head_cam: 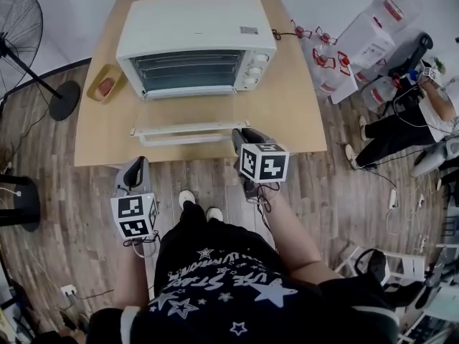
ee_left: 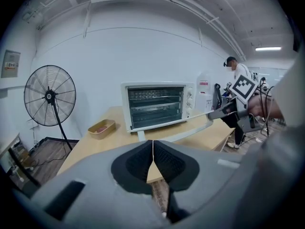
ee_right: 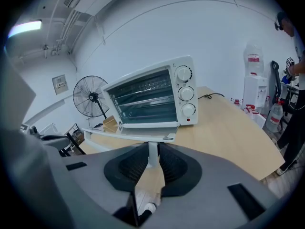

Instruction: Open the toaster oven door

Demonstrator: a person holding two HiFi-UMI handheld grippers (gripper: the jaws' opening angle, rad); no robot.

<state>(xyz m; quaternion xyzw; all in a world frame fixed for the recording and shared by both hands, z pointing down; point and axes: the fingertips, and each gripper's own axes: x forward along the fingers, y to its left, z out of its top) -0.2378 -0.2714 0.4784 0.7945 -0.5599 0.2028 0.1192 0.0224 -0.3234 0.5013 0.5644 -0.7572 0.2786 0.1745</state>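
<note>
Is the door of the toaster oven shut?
No, the door lies folded down flat in front of the toaster oven, and the right claw grips its handle.

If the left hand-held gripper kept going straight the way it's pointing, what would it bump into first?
Probably the wooden table near its front edge, with the open oven door just beyond; depth is hard to judge.

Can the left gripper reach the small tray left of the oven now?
Probably yes: the tray sits at the table's left edge, the left gripper hangs before that side, and the open door lies further right.
</note>
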